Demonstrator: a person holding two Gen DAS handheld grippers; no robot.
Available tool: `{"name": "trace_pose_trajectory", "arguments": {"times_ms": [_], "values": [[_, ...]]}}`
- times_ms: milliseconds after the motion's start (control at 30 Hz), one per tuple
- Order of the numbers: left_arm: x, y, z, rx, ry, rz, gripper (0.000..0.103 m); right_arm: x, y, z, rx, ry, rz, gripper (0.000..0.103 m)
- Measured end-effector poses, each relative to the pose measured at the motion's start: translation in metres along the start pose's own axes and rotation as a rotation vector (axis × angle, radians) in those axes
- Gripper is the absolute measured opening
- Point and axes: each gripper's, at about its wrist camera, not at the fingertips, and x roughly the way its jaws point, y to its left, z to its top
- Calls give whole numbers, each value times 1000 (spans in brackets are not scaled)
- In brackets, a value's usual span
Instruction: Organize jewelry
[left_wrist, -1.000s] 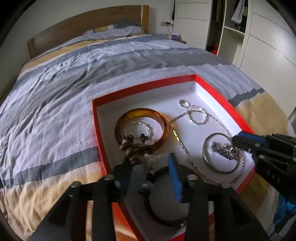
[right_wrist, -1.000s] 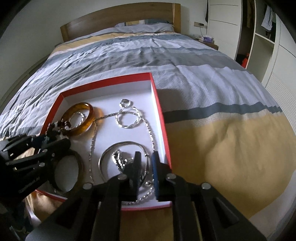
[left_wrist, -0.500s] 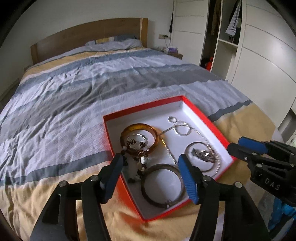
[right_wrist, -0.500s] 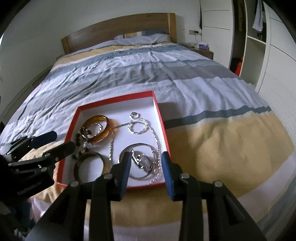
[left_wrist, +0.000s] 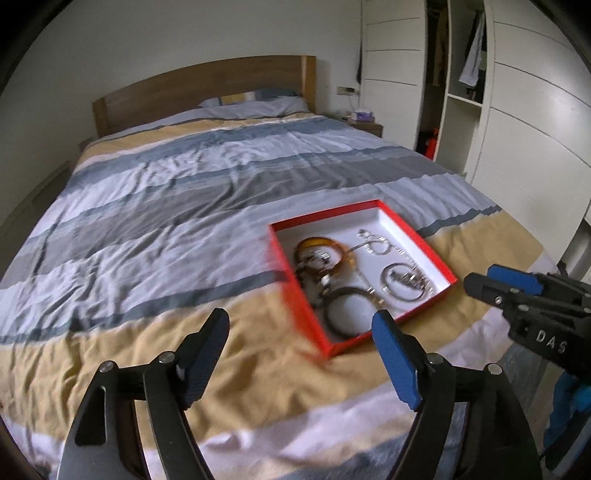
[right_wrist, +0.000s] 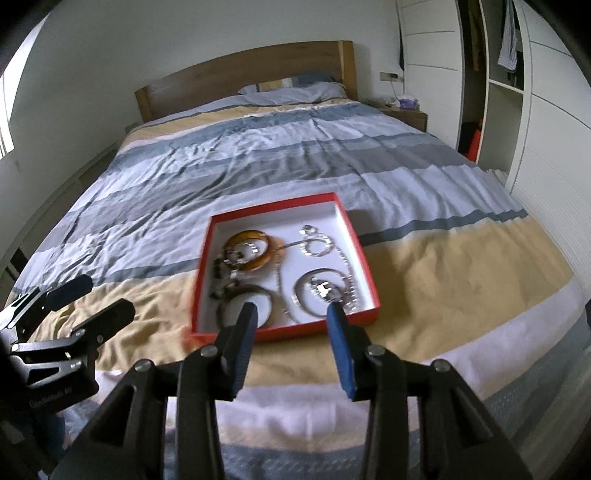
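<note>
A red box (left_wrist: 432, 254) (right_wrist: 352, 229) with a white inside lies on the bed. In it are an amber bangle (left_wrist: 320, 243) (right_wrist: 260, 248), a dark bangle (left_wrist: 334, 308) (right_wrist: 264, 291), a silver ring bracelet (left_wrist: 402, 284) (right_wrist: 321, 290), a silver chain (right_wrist: 314, 243) and dark beads (right_wrist: 218, 269). My left gripper (left_wrist: 301, 345) is open and empty, near the box's near left corner. My right gripper (right_wrist: 291, 326) is open and empty, just before the box's near edge.
The bed has a striped grey, white and tan cover (left_wrist: 177, 206) and a wooden headboard (right_wrist: 240, 70). White wardrobes (left_wrist: 524, 110) stand along the right side. A nightstand (right_wrist: 406, 110) is by the headboard.
Both grippers pulled back and up from the box and opened wide. The left let go of the dark beads, which now lie in the box.
</note>
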Motion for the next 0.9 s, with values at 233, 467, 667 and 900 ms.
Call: {"name": "trace_pose_trajectory", "arguments": {"times_ms": [233,467,667,900], "values": [[-46,35,-28,-24,-16,81,83,-25,41,-18,-14,3,15,46],[-88,67,-62,-59,-47,175,91,-31,78,-42,-36,32,10,56],[-111,89,-88,-100,-68,236,98,-41,104,-55,-78,18,20,67],[-128,103,-106,-117,-77,309,102,-49,125,-64,-133,-3,18,69]]}}
